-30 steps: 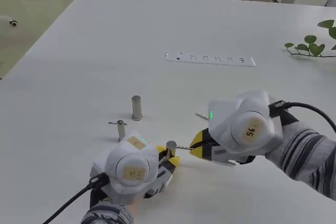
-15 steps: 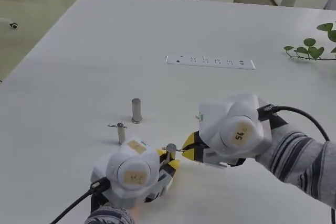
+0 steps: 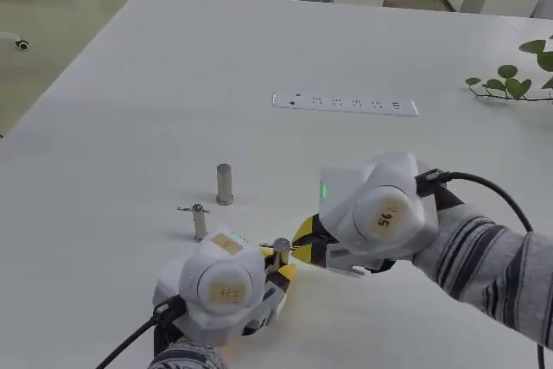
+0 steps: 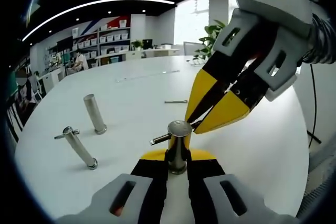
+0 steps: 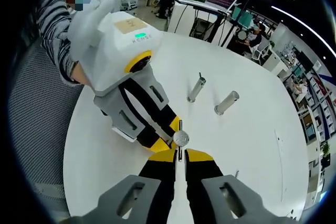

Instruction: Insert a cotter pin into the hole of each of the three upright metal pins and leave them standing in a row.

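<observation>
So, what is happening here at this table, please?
Two hand-held grippers work on a white table. The left gripper holds the nearest metal pin upright, and the right gripper holds a cotter pin that passes through its hole, with the tip out on the other side. The middle pin already has one in. The far pin stands without one.
</observation>
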### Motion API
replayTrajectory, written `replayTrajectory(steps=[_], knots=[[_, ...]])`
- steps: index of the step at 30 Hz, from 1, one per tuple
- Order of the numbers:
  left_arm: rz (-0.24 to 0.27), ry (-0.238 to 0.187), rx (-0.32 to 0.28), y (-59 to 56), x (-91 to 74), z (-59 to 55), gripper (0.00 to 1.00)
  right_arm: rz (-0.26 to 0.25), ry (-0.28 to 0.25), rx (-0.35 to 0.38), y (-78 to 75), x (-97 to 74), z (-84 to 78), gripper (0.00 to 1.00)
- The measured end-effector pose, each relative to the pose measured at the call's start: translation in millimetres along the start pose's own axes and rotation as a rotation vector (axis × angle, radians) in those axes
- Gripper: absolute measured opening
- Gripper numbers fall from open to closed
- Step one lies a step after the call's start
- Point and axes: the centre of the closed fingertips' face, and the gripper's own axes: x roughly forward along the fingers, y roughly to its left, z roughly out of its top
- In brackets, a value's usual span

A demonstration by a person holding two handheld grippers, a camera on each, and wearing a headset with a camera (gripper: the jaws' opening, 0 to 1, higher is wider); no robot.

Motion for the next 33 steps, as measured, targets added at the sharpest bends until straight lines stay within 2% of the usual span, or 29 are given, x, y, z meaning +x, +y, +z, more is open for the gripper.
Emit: replayTrajectory(steps=[4, 9, 33], knots=[[0.005, 0.001, -0.006, 0.0, 0.0, -0.2, 0.1, -0.002, 0.021, 0.013, -0.6, -7.2, -3.3, 0.02], [0.016, -0.001, -0.029, 0.3, 0.1, -0.4, 0.1, 0.0, 0.041, 0.028, 0.4, -7.6, -10.6, 0.02], [0.033, 0.005, -0.051, 0.7, 0.7, -1.5, 0.1, -0.003, 0.026, 0.085, -1.0, 3.9, -3.2, 0.0]])
